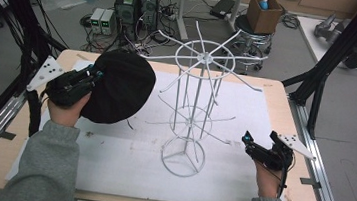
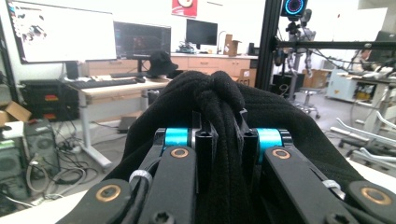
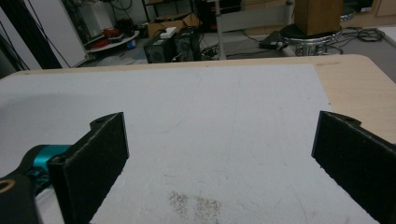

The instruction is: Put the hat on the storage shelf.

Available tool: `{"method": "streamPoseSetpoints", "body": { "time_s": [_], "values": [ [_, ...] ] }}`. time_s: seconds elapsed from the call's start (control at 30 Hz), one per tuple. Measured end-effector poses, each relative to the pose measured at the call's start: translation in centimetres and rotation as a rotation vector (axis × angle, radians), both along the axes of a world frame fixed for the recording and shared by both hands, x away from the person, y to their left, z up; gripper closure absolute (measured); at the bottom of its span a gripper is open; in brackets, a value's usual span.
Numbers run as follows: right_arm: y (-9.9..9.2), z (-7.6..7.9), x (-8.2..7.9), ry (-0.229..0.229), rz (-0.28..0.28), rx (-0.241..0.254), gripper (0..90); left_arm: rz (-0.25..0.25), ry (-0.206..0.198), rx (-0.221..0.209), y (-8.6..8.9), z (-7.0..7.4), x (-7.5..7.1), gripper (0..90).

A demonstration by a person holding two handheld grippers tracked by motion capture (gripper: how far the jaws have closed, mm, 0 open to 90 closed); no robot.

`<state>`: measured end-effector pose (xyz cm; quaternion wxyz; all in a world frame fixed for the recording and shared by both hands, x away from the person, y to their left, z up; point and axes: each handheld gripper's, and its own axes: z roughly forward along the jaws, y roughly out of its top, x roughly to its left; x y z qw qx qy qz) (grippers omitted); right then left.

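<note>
Left tongs (image 1: 90,77) pinch the black knitted woollen beanie (image 1: 119,94) near the surface's (image 1: 285,117) left edge; right tongs (image 1: 248,142) gape wide, empty.

No text, label, brand or number is legible. In the left gripper view, beyond the jaws, a red wall sign (image 2: 184,7) and two lit monitor screens (image 2: 63,31) carry marks too blurred to read.
</note>
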<state>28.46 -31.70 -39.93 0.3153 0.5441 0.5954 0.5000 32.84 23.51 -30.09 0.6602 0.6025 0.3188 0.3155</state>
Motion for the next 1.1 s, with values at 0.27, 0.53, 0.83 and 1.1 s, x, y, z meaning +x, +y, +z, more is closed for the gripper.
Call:
{"method": "streamPoseSetpoints", "body": {
  "time_s": [0.27, 0.53, 0.83, 1.1],
  "values": [
    [0.0, 0.0, 0.0, -0.004, 0.003, -0.004, 2.8, 0.009, -0.025, -0.018, 0.5, 2.3, -1.3, 82.6],
    [0.1, 0.0, 0.0, -0.004, 0.004, -0.006, 2.8, 0.011, -0.047, -0.006, 0.6, 4.6, -2.5, 82.5],
    [0.1, 0.0, 0.1, -0.005, 0.005, -0.006, 2.8, 0.031, -0.054, 0.017, 0.4, 6.2, -3.0, 82.5],
    [0.3, 0.0, 0.1, -0.002, 0.009, -0.01, 2.9, -0.002, -0.063, -0.011, 0.7, 7.4, -4.6, 82.4]
  ]
}}
